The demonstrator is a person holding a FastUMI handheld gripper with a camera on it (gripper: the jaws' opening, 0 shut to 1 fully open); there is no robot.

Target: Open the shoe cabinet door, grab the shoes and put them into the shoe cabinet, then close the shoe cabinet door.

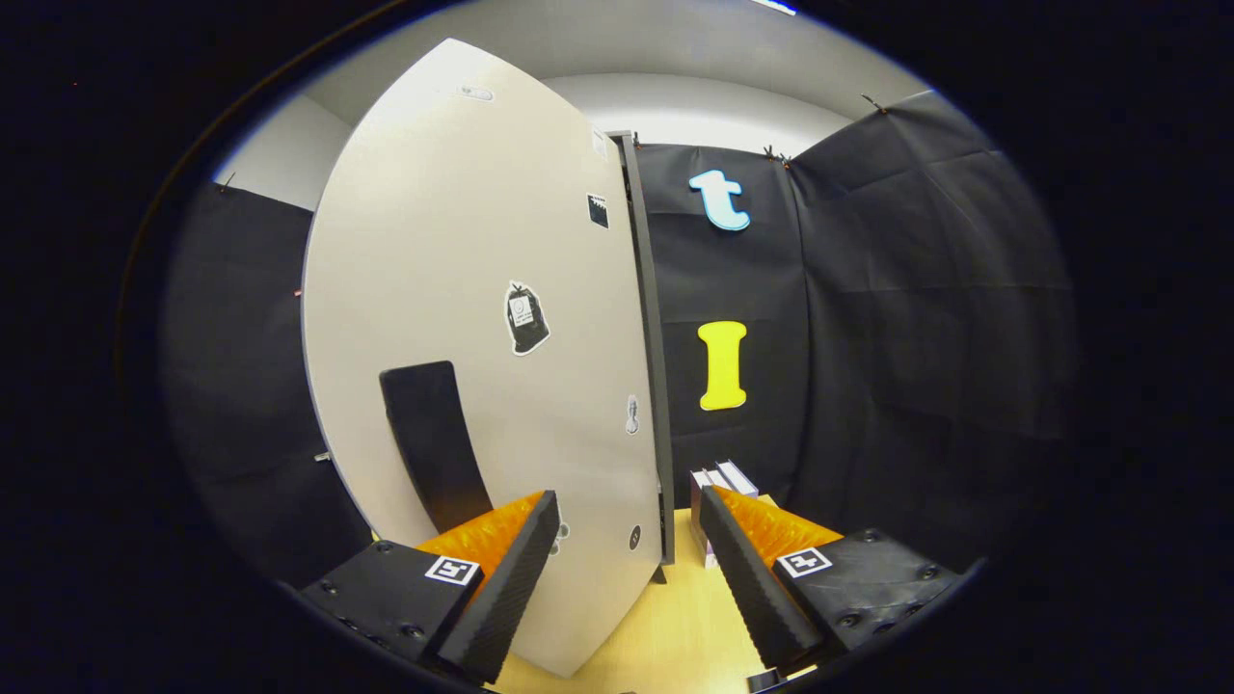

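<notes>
Tool [629,540], item one: we record its two fingers spread wide apart, gripping nothing, with the lower edge of the door passing through the gap between them. Item two: tall pale beige shoe cabinet door [463,289], a flat panel swung out toward us, standing just ahead of the fingers and nearer the left one; its dark edge [648,337] runs vertically down toward the gap. On the panel's face we list a long black handle [429,439] low on its left part, a black-and-white sticker [525,318] near its middle, and several smaller stickers along the side by the dark edge. Item three: light wooden counter [675,627], showing beneath and between the fingers. Item four: a small stack of white and purple box-like things [723,479] on the counter just beyond the right finger; we cannot tell what they are. Shoes we cannot place.
</notes>
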